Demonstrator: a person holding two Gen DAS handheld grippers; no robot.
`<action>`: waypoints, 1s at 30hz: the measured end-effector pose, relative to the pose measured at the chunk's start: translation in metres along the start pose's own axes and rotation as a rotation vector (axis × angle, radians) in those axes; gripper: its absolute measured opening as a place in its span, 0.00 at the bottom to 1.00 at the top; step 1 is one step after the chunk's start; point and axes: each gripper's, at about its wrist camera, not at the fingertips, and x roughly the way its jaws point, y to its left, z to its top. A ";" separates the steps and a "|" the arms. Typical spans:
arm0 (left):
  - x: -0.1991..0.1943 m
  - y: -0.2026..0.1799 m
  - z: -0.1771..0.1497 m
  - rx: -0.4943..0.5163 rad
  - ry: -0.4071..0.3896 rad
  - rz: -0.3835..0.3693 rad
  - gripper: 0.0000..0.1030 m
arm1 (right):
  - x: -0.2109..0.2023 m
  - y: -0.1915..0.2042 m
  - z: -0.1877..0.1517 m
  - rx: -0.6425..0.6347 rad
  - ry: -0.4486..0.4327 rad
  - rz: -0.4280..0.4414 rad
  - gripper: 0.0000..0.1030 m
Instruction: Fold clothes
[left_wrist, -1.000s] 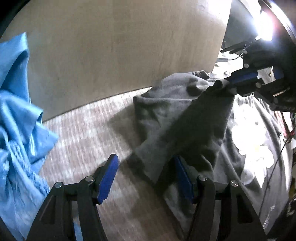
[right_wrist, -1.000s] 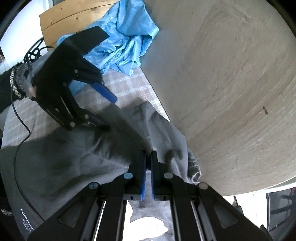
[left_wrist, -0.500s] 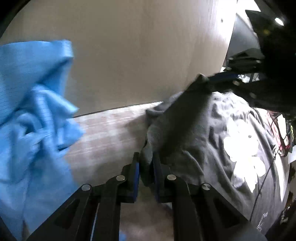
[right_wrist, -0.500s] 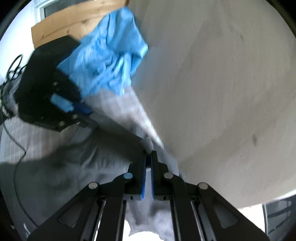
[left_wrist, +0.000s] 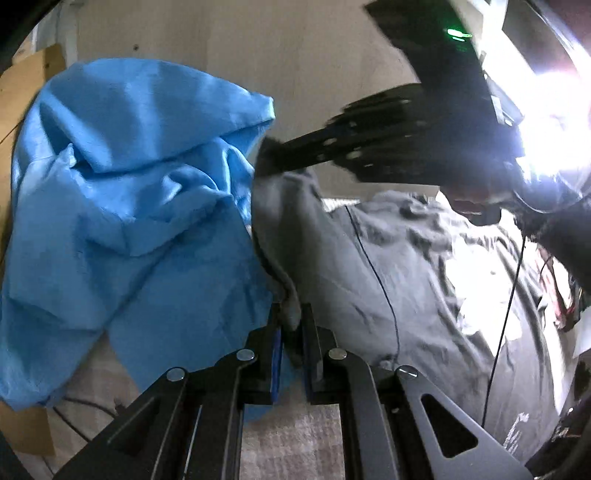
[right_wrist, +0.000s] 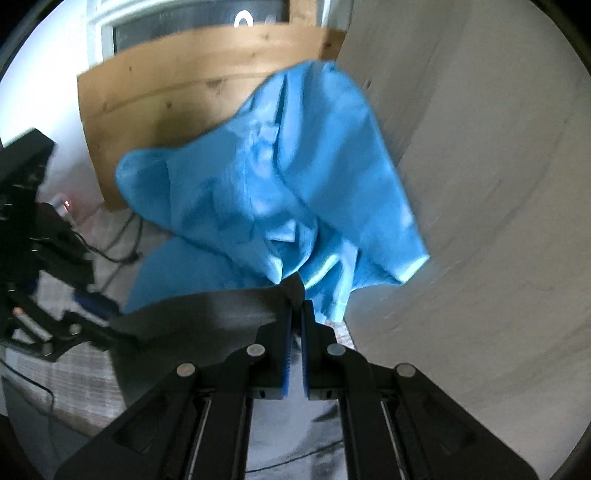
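Observation:
A dark grey T-shirt (left_wrist: 388, 266) with a white print lies spread on the checked cloth surface to the right in the left wrist view. My left gripper (left_wrist: 291, 332) is shut on a fold of its edge. My right gripper (right_wrist: 294, 325) is shut on another corner of the grey shirt (right_wrist: 207, 314), stretched taut toward the left gripper (right_wrist: 55, 295). The right gripper also shows in the left wrist view (left_wrist: 273, 162), raised above the shirt.
A crumpled blue garment (left_wrist: 129, 221) lies just left of the grey shirt and fills the middle of the right wrist view (right_wrist: 280, 199). A beige curved wall (right_wrist: 498, 184) stands behind. A wooden board (right_wrist: 177, 96) and loose cables (right_wrist: 118, 251) are at the back.
The left gripper closed on the shirt's edge. Both grippers have lifted and carried the grey shirt's edge toward the blue garment, which now looms much closer.

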 end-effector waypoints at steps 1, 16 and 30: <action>0.003 -0.006 0.000 0.019 0.006 0.005 0.08 | 0.003 0.000 -0.003 0.003 0.010 -0.001 0.04; 0.009 -0.131 -0.001 0.246 0.115 -0.277 0.35 | -0.103 -0.036 -0.128 0.116 0.104 -0.151 0.17; 0.040 -0.106 0.005 0.176 0.179 -0.123 0.33 | -0.112 -0.069 -0.173 0.463 0.074 -0.107 0.40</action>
